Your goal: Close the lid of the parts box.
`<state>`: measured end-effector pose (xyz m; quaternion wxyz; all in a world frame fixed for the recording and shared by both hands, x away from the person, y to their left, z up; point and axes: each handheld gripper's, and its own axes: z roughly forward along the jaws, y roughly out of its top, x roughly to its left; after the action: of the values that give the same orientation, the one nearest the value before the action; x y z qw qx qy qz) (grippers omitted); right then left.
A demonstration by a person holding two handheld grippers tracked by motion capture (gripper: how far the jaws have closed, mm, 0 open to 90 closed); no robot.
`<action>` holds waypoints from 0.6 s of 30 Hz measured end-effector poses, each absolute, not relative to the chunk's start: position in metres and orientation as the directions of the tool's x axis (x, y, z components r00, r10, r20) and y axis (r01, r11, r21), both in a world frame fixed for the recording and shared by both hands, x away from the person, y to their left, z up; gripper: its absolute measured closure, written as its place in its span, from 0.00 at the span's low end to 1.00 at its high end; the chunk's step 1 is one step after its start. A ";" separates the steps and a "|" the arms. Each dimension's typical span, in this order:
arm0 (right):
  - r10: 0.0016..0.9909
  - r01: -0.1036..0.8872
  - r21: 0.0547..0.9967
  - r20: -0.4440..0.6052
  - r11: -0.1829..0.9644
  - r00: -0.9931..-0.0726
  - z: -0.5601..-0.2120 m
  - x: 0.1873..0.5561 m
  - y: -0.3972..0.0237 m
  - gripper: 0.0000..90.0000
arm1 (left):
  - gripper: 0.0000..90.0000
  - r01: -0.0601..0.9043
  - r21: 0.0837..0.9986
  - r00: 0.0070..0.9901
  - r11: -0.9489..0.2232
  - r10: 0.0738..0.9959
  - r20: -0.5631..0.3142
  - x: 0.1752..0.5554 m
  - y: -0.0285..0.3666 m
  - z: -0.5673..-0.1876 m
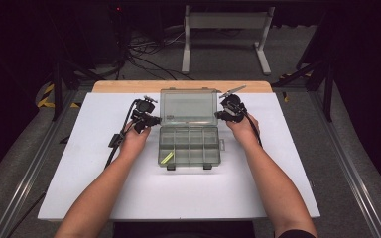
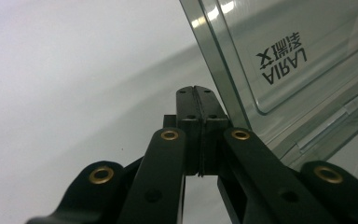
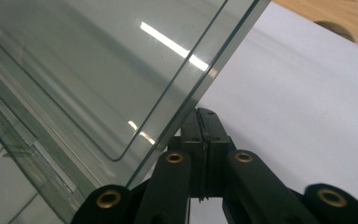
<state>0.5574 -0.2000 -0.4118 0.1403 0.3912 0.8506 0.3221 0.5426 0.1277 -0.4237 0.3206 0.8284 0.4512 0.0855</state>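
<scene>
Grippers, left (image 1: 155, 120) and right (image 1: 219, 115), both closed empty, flank clear box (image 1: 189, 145) on white table (image 1: 104, 188) over grey floor (image 1: 25, 163).

yellow-green item (image 1: 166, 157) in box too small to identify, lid (image 2: 303, 60) cropped by frame edges

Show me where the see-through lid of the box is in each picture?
High view: the lid stands open at the middle, behind the compartments of the box, between the left claw and right claw.
Left gripper view: upper right, with printed letters, beside the shut claw.
Right gripper view: upper left, slanting past the shut claw.
Shared landmark: the white table.
</scene>
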 end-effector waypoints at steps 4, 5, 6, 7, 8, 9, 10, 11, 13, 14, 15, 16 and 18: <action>0.759 0.575 0.663 0.014 0.480 -0.651 -0.410 0.557 -0.202 1.00 | 1.00 0.689 0.613 0.577 -0.386 0.804 -0.143 0.543 0.127 -0.423; 0.759 0.573 0.664 0.013 0.480 -0.651 -0.410 0.557 -0.202 1.00 | 1.00 0.689 0.615 0.577 -0.383 0.803 -0.147 0.542 0.127 -0.423; 0.760 0.574 0.667 0.017 0.475 -0.649 -0.409 0.556 -0.202 1.00 | 1.00 0.687 0.618 0.577 -0.382 0.804 -0.144 0.543 0.128 -0.423; 0.759 0.571 0.669 0.014 0.477 -0.651 -0.409 0.556 -0.202 1.00 | 1.00 0.687 0.619 0.577 -0.379 0.803 -0.149 0.543 0.128 -0.422; 0.759 0.571 0.669 0.014 0.477 -0.651 -0.409 0.556 -0.202 1.00 | 1.00 0.687 0.619 0.577 -0.379 0.803 -0.149 0.543 0.128 -0.422; 0.758 0.565 0.674 0.010 0.476 -0.652 -0.408 0.556 -0.202 1.00 | 1.00 0.686 0.622 0.576 -0.377 0.804 -0.149 0.543 0.128 -0.422; 0.759 0.565 0.676 0.013 0.473 -0.651 -0.407 0.556 -0.202 1.00 | 1.00 0.683 0.625 0.578 -0.378 0.803 -0.146 0.543 0.128 -0.421; 0.758 0.560 0.680 0.010 0.473 -0.652 -0.407 0.556 -0.203 1.00 | 1.00 0.682 0.627 0.577 -0.375 0.804 -0.147 0.543 0.128 -0.420; 0.759 0.559 0.683 0.011 0.469 -0.651 -0.405 0.556 -0.202 1.00 | 1.00 0.680 0.631 0.575 -0.372 0.805 -0.145 0.543 0.128 -0.419; 0.759 0.559 0.683 0.011 0.469 -0.651 -0.405 0.556 -0.202 1.00 | 1.00 0.680 0.631 0.575 -0.372 0.805 -0.145 0.543 0.128 -0.419; 0.759 0.558 0.685 0.012 0.468 -0.651 -0.404 0.555 -0.202 1.00 | 1.00 0.680 0.632 0.576 -0.371 0.804 -0.148 0.543 0.129 -0.418; 0.757 0.553 0.689 0.008 0.469 -0.653 -0.403 0.555 -0.202 1.00 | 1.00 0.679 0.634 0.576 -0.370 0.804 -0.148 0.543 0.129 -0.417; 0.759 0.550 0.693 0.007 0.465 -0.651 -0.402 0.555 -0.202 1.00 | 1.00 0.677 0.637 0.578 -0.369 0.802 -0.149 0.543 0.129 -0.416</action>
<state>0.5546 -0.2021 -0.4018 0.1535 0.3888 0.8421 0.3408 0.5429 0.1291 -0.4165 0.3366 0.8220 0.4498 0.0935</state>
